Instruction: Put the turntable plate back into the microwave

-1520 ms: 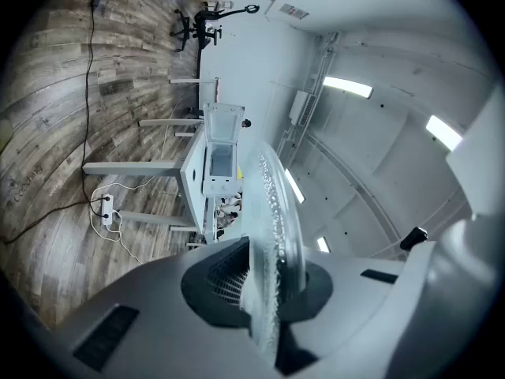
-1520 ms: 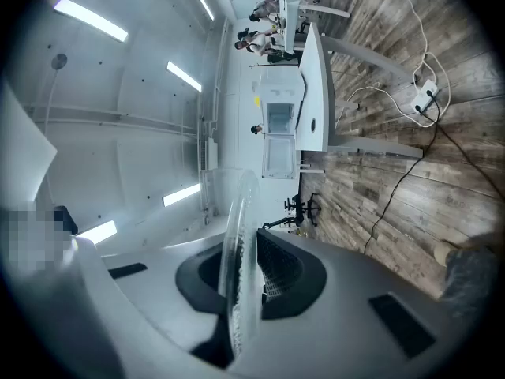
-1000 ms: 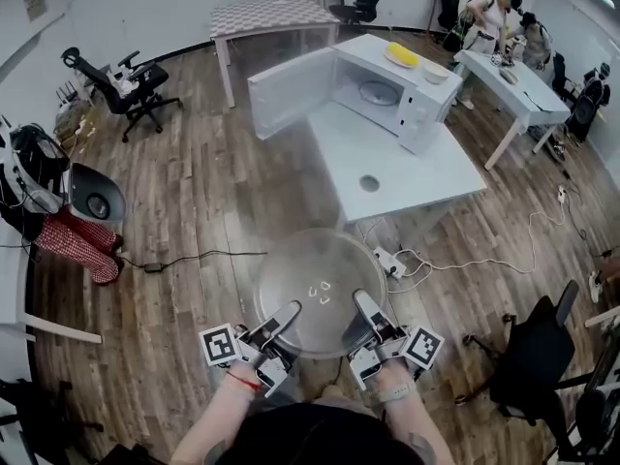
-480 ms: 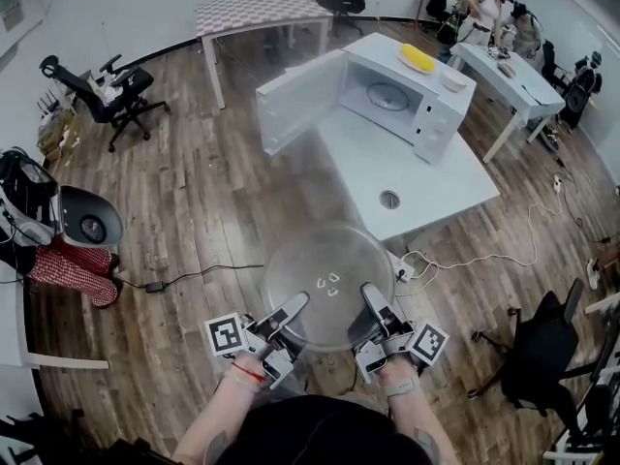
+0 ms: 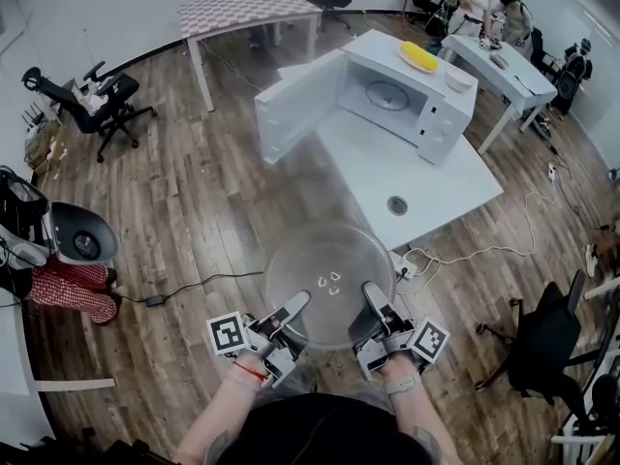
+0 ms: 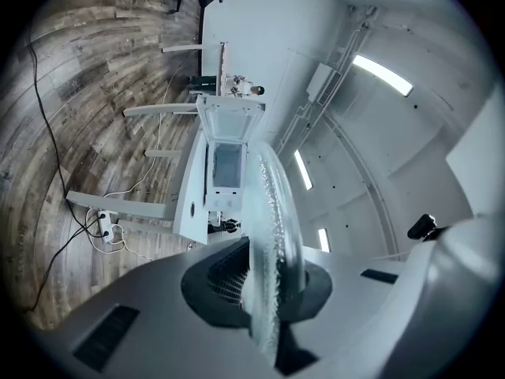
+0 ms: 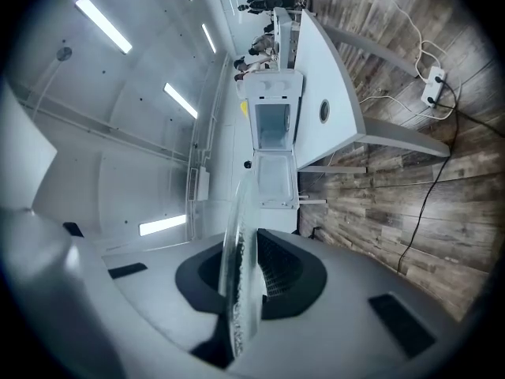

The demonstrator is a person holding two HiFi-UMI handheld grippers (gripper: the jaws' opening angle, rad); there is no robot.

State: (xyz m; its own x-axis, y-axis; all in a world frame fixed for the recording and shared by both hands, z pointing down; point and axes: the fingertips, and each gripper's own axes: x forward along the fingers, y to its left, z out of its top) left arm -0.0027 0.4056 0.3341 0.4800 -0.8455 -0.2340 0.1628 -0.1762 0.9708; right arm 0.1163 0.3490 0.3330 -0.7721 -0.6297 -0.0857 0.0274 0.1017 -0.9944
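Note:
I hold a round clear glass turntable plate (image 5: 327, 277) level above the wood floor, in front of the white table. My left gripper (image 5: 290, 320) is shut on its near left rim and my right gripper (image 5: 372, 313) is shut on its near right rim. In the left gripper view the plate (image 6: 272, 235) shows edge-on between the jaws; in the right gripper view the plate (image 7: 239, 267) does too. The white microwave (image 5: 407, 100) stands on the table's far end with its door (image 5: 301, 105) swung open to the left and a ring inside its cavity (image 5: 386, 95).
The white table (image 5: 387, 172) has a round hole near its front. A yellow thing (image 5: 423, 58) and a bowl (image 5: 456, 78) sit on the microwave. A power strip and cables (image 5: 407, 264) lie on the floor under the plate's right side. Office chairs stand at left (image 5: 92, 95) and right (image 5: 542, 342).
The view has drawn slightly nearer the table and microwave. Both grippers still clasp the plate at the same rim spots.

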